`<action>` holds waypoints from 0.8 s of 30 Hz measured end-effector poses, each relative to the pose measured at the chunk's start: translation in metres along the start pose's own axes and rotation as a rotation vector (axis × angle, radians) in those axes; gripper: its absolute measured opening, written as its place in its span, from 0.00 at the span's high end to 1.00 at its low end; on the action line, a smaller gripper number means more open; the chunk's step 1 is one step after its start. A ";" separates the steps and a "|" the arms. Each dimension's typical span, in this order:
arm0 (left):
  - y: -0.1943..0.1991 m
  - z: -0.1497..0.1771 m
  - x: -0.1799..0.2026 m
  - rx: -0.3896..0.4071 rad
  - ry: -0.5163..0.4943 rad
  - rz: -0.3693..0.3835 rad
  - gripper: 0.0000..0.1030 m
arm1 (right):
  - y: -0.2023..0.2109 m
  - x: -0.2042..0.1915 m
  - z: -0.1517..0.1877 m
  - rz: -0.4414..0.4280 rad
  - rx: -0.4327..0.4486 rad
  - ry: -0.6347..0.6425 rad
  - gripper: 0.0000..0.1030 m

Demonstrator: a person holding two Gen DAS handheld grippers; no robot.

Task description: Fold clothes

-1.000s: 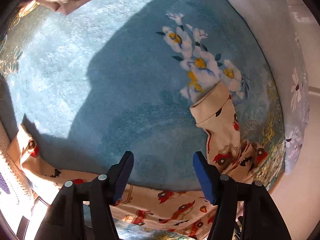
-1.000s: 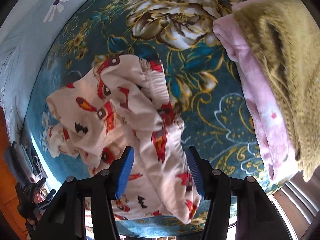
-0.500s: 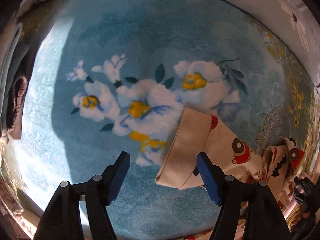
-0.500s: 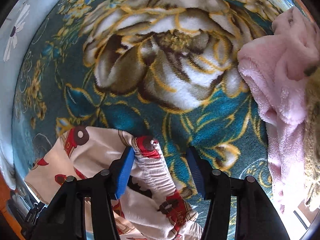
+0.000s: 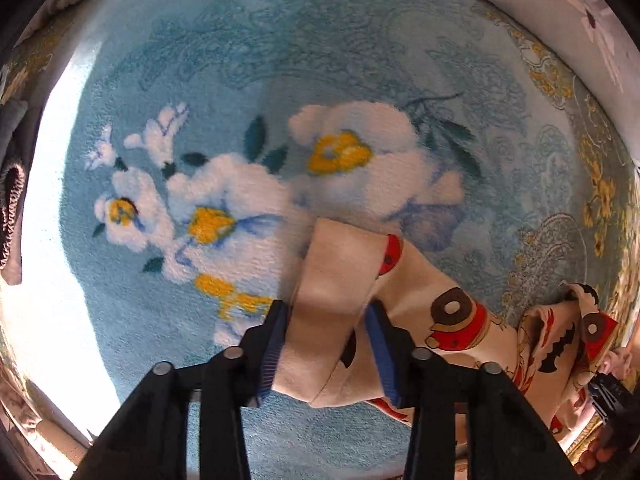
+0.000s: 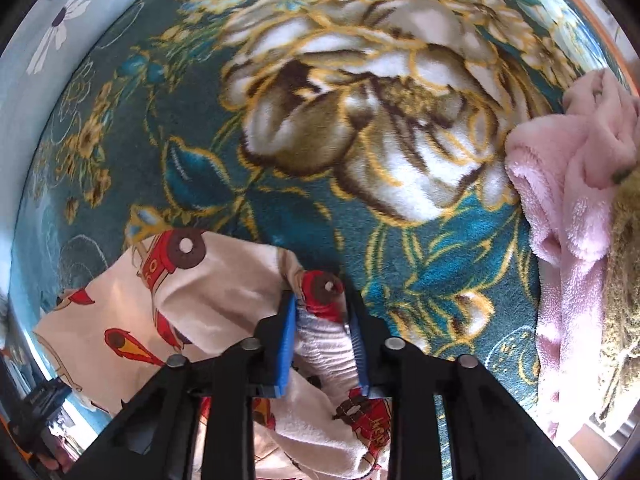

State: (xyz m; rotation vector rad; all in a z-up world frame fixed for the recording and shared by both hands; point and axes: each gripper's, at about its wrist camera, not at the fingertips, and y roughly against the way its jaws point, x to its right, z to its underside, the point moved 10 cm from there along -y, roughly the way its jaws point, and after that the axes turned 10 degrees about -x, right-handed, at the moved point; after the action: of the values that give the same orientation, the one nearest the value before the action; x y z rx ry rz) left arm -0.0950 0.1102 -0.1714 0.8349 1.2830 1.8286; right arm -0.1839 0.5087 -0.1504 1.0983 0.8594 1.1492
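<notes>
My left gripper (image 5: pixel 326 344) pinches a leg cuff of the cream car-print pyjama trousers (image 5: pixel 440 320); my right gripper (image 6: pixel 322 336) clamps their elastic waistband. The garment runs lengthwise between them on the blue floral blanket (image 5: pixel 280 80).

Honestly can't see much of the printed garment (image 5: pixel 452 312): its lower part drops out of the bottom of both views, and the bit pinched inside the left tool (image 5: pixel 326 330) is covered by the blue pads. Same deal at the right tool (image 6: pixel 322 320). The pink fleece (image 6: pixel 568 184) and olive knit (image 6: pixel 624 280) run off the right edge. Dark thing at far left (image 5: pixel 14 216), can't tell what.
</notes>
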 end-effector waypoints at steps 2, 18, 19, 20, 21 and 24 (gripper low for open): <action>0.009 -0.003 0.004 0.028 -0.036 -0.048 0.89 | 0.004 -0.005 0.001 0.006 0.001 0.024 0.82; 0.176 -0.076 -0.178 0.428 0.190 -0.459 0.90 | 0.080 0.009 -0.076 -0.002 0.215 0.011 0.84; 0.178 -0.081 -0.187 0.428 0.193 -0.484 0.90 | 0.080 0.012 -0.081 -0.002 0.217 0.003 0.84; 0.179 -0.086 -0.196 0.429 0.196 -0.509 0.90 | 0.080 0.014 -0.086 -0.003 0.219 -0.005 0.84; 0.174 -0.094 -0.201 0.419 0.195 -0.524 0.90 | 0.080 0.017 -0.090 -0.003 0.221 -0.013 0.84; 0.164 -0.107 -0.206 0.387 0.177 -0.542 0.88 | 0.080 0.024 -0.104 -0.005 0.226 -0.037 0.84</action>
State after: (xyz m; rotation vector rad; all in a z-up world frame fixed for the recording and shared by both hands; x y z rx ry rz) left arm -0.1112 -0.1526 -0.0658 0.4532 1.8051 1.2614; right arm -0.2972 0.5589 -0.1009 1.2973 0.9795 1.0423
